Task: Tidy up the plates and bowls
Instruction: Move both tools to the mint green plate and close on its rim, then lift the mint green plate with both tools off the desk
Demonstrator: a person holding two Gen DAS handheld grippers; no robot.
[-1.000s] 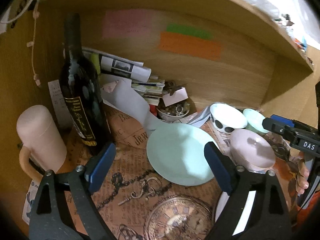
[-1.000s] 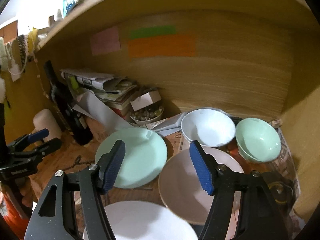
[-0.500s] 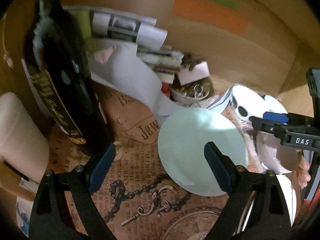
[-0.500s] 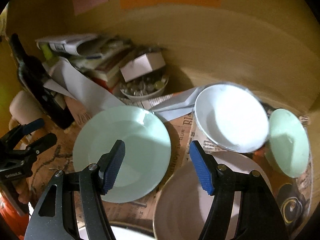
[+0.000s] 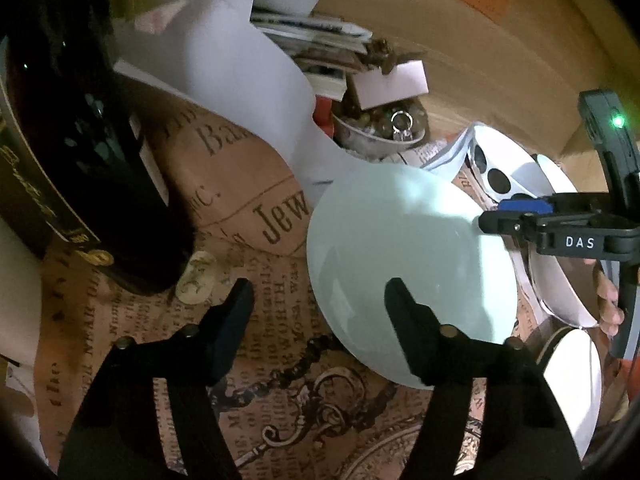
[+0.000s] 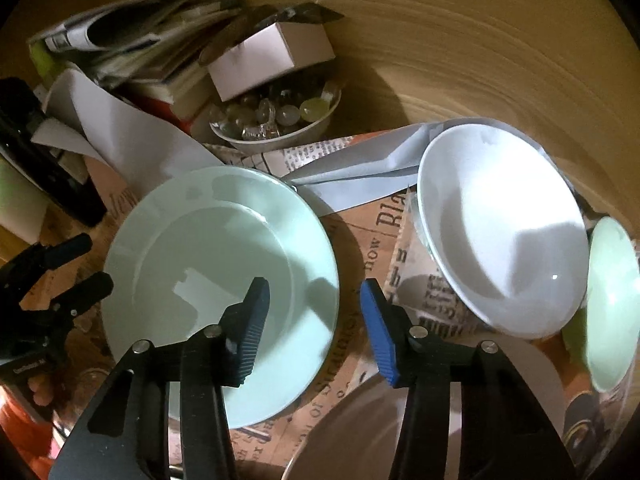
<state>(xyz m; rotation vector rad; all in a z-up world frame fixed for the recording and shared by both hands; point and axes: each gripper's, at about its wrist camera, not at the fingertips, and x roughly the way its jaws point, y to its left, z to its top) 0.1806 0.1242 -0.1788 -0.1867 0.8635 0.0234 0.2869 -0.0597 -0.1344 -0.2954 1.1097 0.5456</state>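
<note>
A mint plate [image 5: 400, 248] [image 6: 216, 248] lies flat on printed paper in a wooden shelf bay. My left gripper [image 5: 320, 304] straddles the plate's left rim, one finger over the plate and one over the paper. Its jaws are closing and the pads do not touch the rim. My right gripper [image 6: 314, 316] straddles the right rim in the same way, jaws closing without contact. Each gripper shows in the other's view: the right gripper [image 5: 512, 216] and the left gripper [image 6: 76, 264]. A white bowl [image 6: 500, 240], a green bowl [image 6: 612, 312] and a pink plate [image 6: 360, 432] sit to the right.
A dark wine bottle [image 5: 80, 140] stands close on the left. Behind the plate are a small bowl of marbles [image 6: 280, 120], a white box [image 6: 272, 56] and stacked papers [image 6: 132, 40]. A white plate [image 5: 572, 380] lies at the front right. The wooden back wall [image 6: 440, 40] closes the bay.
Both grippers have dropped and moved in toward the mint plate, which now fills more of each view. The jaws of both have narrowed around its opposite rims.
</note>
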